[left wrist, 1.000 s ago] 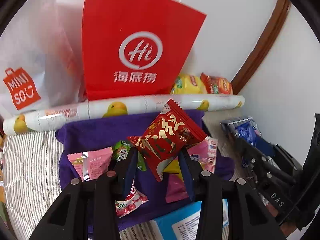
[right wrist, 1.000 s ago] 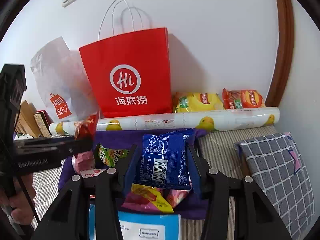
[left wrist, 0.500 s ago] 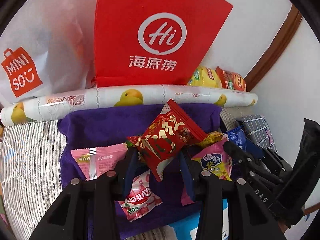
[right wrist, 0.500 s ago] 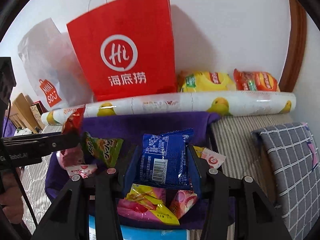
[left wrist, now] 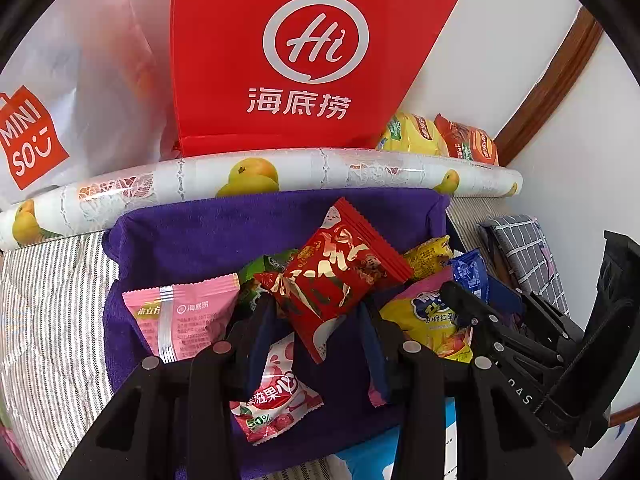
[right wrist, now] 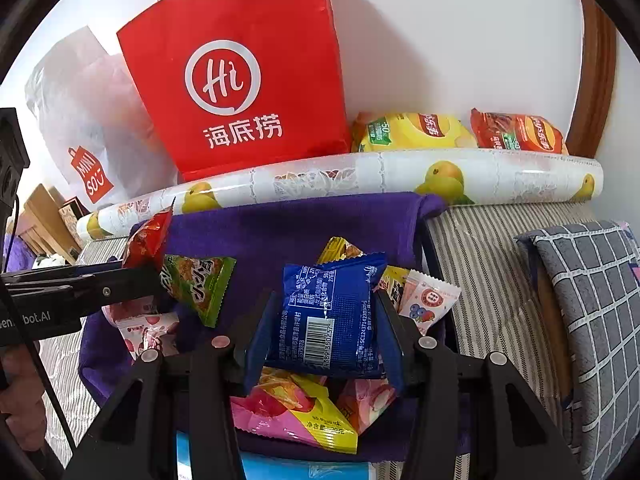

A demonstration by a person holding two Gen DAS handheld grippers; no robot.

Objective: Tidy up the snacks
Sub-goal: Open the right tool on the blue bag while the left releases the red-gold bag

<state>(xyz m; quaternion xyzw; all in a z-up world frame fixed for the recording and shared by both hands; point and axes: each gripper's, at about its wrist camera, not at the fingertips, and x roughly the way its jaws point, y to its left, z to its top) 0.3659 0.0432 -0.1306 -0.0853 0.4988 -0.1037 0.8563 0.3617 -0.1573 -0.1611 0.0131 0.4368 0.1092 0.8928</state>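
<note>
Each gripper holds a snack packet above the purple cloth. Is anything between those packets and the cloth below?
Yes. Under the red packet in the left gripper lies a strawberry packet; under the blue packet in the right gripper lie pink and yellow packets. Bare purple cloth shows farther back.

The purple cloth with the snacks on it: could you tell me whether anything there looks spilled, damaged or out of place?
Nothing looks torn or spilled. The packets on the purple cloth just lie jumbled and overlapping, not sorted. The left gripper holds a red packet and the right gripper a blue packet above the heap.
</note>
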